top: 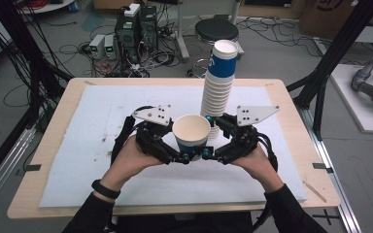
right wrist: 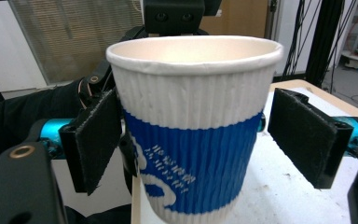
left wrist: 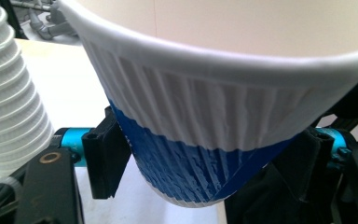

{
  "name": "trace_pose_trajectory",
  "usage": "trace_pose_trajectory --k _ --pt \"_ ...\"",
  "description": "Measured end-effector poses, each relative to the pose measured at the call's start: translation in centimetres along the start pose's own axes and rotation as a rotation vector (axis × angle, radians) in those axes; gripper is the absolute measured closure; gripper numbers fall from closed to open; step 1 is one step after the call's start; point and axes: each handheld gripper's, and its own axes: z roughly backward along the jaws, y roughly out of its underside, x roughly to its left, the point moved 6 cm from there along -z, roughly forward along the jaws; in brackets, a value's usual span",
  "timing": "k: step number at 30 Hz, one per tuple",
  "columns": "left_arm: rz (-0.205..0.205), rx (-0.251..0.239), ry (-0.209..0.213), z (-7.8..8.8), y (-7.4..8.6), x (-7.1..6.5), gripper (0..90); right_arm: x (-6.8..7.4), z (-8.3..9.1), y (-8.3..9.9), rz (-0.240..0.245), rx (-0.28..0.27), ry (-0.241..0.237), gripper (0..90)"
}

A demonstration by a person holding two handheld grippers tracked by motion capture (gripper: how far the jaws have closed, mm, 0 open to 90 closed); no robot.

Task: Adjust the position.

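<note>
A white ribbed paper cup [top: 191, 132] with a blue band is held upright above the white mat, open mouth up, between my two grippers. My left gripper [top: 183, 156] comes in from the left. In the left gripper view its pads [left wrist: 105, 158] press both sides of the cup's [left wrist: 205, 140] blue lower part. My right gripper [top: 209, 154] faces it from the right. In the right gripper view the cup [right wrist: 191, 140] stands between its jaws: the left pad [right wrist: 95, 140] is at the cup's wall, the right pad [right wrist: 303, 135] stands clear of it.
A tall stack of the same cups [top: 218, 92] stands just behind the held cup, and at the left in the left gripper view [left wrist: 7, 102]. The white mat [top: 102, 145] covers most of the wooden table [top: 311, 160]. Computers, cables and a stool lie on the floor beyond.
</note>
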Motion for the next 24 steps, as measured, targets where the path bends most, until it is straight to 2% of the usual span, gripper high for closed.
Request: trace_pose_trajectory --k 13,20,24 --pt "0.003 -0.016 -0.047 1.2 -0.1 0.5 27.0 -0.9 1.3 -0.1 0.002 -0.007 0.055 15.9" --pt "-0.014 -0.009 -0.079 1.9 -0.3 0.5 27.0 -1.6 1.6 0.0 0.006 0.006 0.091 16.0" --pt "-0.002 -0.002 -0.104 2.6 -0.2 0.7 27.0 -2.0 1.9 0.0 0.001 0.005 0.104 16.0"
